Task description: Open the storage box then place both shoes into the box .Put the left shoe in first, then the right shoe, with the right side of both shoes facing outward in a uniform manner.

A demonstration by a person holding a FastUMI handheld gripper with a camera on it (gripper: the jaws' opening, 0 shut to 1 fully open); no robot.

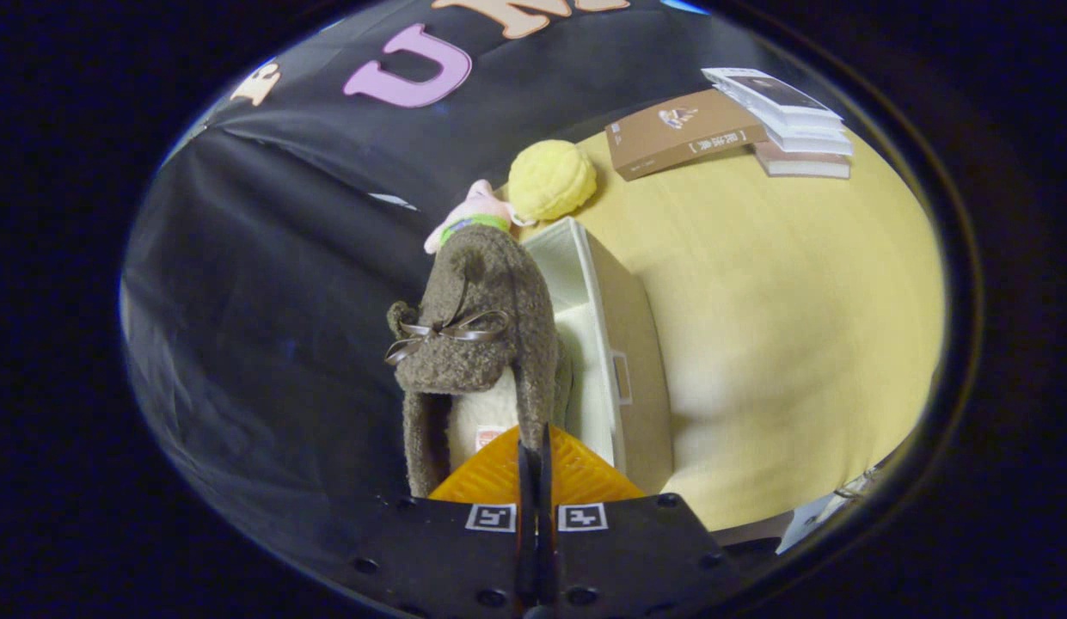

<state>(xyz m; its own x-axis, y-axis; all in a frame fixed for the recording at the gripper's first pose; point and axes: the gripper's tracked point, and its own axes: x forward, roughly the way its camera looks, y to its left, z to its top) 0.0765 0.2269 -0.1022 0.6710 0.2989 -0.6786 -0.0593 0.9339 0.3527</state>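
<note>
Gripper (533,460) seemingly clamping shoe (477,344)

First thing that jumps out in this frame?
The fuzzy brown shoe with a ribbon bow, hanging from the tool, whose fingers are closed on its rim. Just beside it sits the open cream storage box on the yellow table. Beyond the box lie a yellow ball-shaped plush and a stack of books at the table's far side.
</note>
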